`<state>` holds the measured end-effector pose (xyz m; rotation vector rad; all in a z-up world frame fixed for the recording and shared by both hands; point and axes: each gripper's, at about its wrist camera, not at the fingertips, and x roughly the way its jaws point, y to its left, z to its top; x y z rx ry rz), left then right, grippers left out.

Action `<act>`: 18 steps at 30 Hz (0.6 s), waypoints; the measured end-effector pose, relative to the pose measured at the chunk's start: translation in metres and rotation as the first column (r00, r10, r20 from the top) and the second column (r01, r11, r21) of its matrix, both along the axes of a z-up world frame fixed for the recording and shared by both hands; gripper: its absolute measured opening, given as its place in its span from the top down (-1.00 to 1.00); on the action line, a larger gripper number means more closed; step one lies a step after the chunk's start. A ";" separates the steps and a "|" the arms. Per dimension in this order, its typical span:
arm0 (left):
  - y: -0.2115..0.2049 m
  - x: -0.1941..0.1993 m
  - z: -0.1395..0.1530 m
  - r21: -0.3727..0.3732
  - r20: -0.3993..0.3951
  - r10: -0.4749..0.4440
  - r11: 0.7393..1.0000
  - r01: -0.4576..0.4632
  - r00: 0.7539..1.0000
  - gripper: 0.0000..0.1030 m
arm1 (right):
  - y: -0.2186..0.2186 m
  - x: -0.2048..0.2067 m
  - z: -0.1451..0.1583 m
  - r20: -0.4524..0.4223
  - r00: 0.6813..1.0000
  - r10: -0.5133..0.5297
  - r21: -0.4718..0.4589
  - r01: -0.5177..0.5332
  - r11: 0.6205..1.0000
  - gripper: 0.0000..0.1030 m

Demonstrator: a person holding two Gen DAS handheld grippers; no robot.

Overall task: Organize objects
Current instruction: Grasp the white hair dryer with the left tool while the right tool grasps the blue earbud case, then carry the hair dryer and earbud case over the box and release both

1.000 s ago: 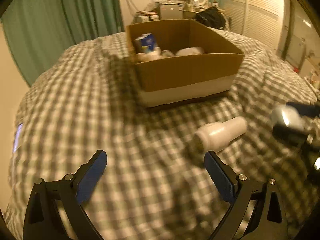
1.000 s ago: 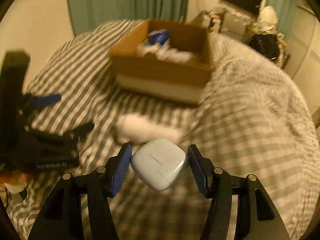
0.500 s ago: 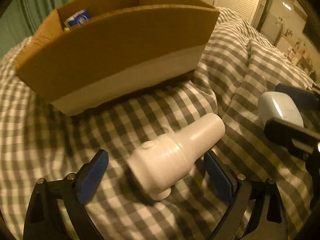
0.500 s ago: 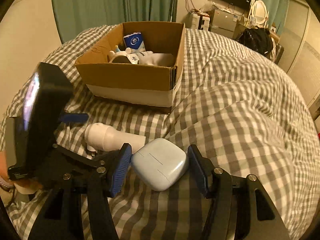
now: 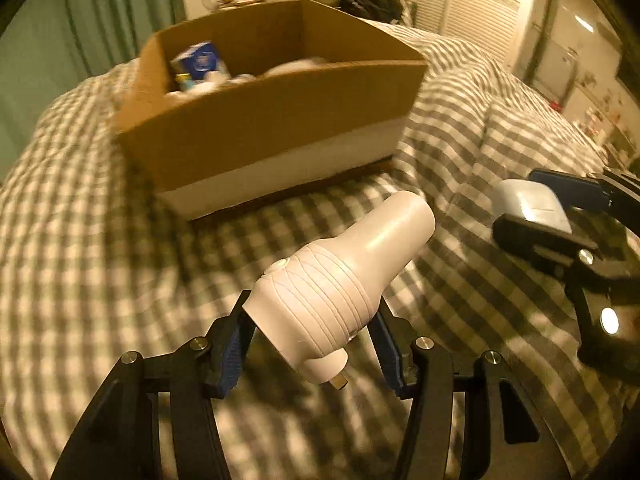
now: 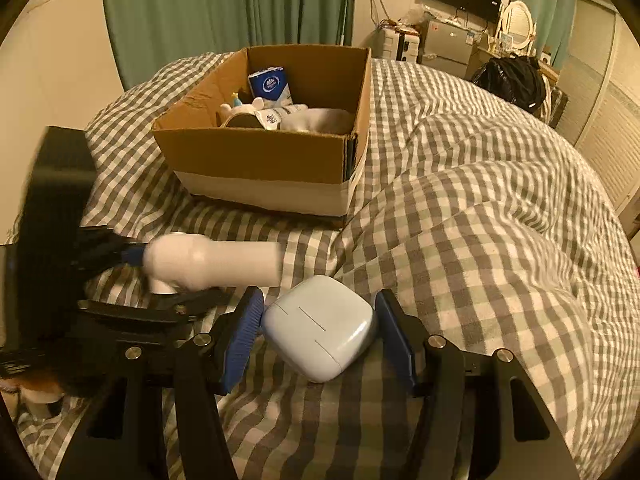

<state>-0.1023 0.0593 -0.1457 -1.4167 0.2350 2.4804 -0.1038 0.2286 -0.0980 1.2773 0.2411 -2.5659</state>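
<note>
A white nozzle-shaped device (image 5: 344, 272) lies between the blue pads of my left gripper (image 5: 312, 320). The jaws are closing, and both pads touch its ribbed body. In the right wrist view the same device (image 6: 216, 260) is blurred, just off the checked bedcover (image 6: 460, 220). My right gripper (image 6: 316, 320) is shut on a pale blue rounded case (image 6: 320, 324) low over the bedcover; the case (image 5: 528, 204) also shows at the right of the left wrist view. Beyond both stands an open cardboard box (image 6: 256, 156) holding a blue packet (image 6: 268, 84) and several white items.
The box (image 5: 260, 132) sits on the bed in front of both grippers. The quilt bulges in soft folds (image 6: 480, 140) to the right. Green curtains (image 6: 224, 12) hang behind the bed, and cluttered furniture with a black bag (image 6: 512, 76) fills the far right.
My left gripper's jaws went from wide apart beside the white device to closed against its body. The right gripper kept its hold on the pale blue case.
</note>
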 end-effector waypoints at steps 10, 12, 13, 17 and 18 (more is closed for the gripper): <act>-0.031 0.033 0.067 -0.019 -0.159 0.081 0.996 -0.085 0.984 -0.10 | -0.021 0.029 0.048 -0.105 0.994 0.019 0.024 -0.016 1.000 -0.13; -0.038 0.041 0.082 -0.008 -0.190 0.088 0.996 -0.092 0.978 -0.10 | -0.027 0.038 0.060 -0.131 0.991 0.035 0.026 -0.032 0.999 -0.13; -0.039 0.044 0.089 -0.005 -0.205 0.091 0.996 -0.094 0.974 -0.10 | -0.030 0.041 0.065 -0.141 0.989 0.040 0.029 -0.036 0.999 -0.13; -0.046 0.053 0.116 0.020 -0.256 0.102 0.995 -0.100 0.961 -0.10 | -0.039 0.056 0.089 -0.192 0.980 0.057 0.036 -0.051 0.998 -0.13; -0.047 0.054 0.122 0.026 -0.268 0.104 0.995 -0.101 0.958 -0.10 | -0.040 0.059 0.094 -0.202 0.977 0.059 0.037 -0.053 0.998 -0.13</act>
